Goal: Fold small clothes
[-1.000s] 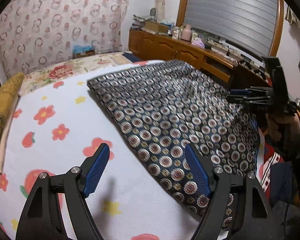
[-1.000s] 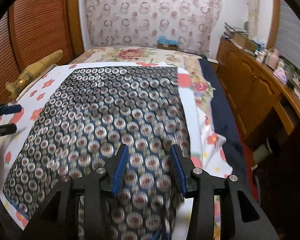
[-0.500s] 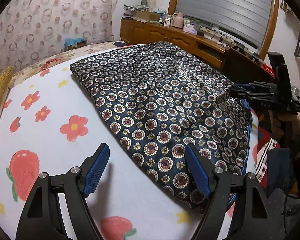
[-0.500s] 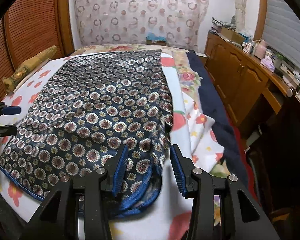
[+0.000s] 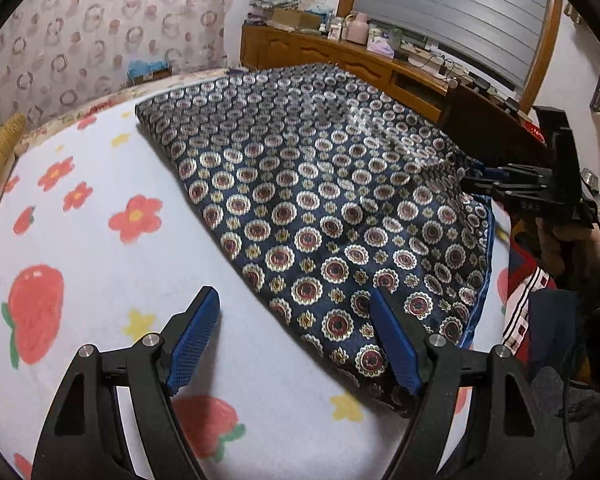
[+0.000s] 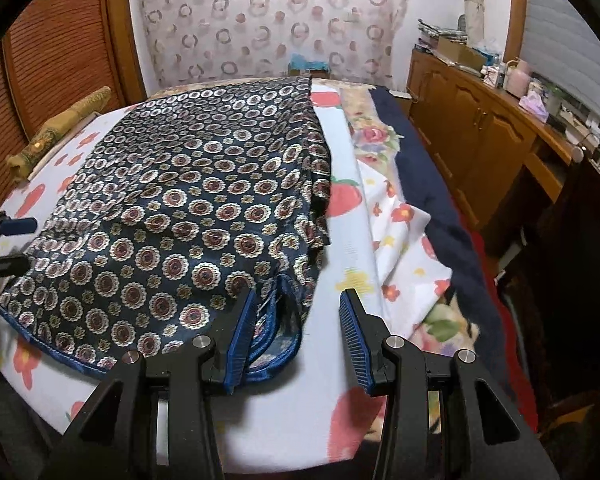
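Note:
A dark blue patterned cloth (image 5: 320,200) with round medallions and a blue hem lies folded and flat on the bed; it also shows in the right wrist view (image 6: 188,200). My left gripper (image 5: 296,340) is open and empty, low over the cloth's near left edge, its right finger above the fabric. My right gripper (image 6: 296,328) is open and empty at the cloth's near right corner, where the blue hem bunches between its fingers. The right gripper (image 5: 516,192) also shows at the cloth's far edge in the left wrist view.
The bed is covered by a white sheet (image 5: 80,248) with red flowers and strawberries. A yellow bolster (image 6: 56,132) lies at the left edge. A wooden sideboard (image 6: 480,120) with clutter runs along the right. A dark blue blanket (image 6: 440,208) hangs off the bed's right side.
Both grippers have pulled back toward the bed's near edge. The right gripper has opened wider and let go of the cloth corner, which now lies on the sheet.

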Action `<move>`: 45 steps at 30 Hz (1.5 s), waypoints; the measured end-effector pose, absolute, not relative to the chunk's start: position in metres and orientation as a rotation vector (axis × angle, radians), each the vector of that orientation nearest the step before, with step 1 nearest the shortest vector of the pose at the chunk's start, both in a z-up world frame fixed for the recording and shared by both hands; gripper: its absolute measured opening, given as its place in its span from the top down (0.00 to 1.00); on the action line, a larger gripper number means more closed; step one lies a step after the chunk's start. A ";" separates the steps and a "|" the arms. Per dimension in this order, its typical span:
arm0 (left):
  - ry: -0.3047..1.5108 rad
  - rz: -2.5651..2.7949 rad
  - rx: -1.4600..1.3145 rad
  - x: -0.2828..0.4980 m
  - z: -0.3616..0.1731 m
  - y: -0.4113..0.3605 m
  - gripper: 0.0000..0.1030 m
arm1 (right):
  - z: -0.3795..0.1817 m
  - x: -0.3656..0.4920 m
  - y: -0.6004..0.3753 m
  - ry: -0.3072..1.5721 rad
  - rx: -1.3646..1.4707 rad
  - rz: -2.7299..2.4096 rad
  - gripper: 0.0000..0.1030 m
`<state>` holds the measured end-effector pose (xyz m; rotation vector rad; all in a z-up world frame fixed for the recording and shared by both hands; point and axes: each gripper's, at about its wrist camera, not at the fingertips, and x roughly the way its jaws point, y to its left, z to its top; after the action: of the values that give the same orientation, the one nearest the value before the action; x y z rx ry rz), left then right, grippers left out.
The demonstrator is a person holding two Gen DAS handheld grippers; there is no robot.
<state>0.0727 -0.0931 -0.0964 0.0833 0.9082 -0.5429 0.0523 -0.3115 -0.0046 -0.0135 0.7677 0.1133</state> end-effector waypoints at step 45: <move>0.707 -0.581 -0.151 0.083 -0.024 -0.064 0.96 | 0.037 0.028 -0.309 0.469 0.205 0.319 0.97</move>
<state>0.0829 -0.0641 -0.0244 -0.1508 0.7075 -0.5813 0.0284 -0.3091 0.0373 0.2046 0.4685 0.3185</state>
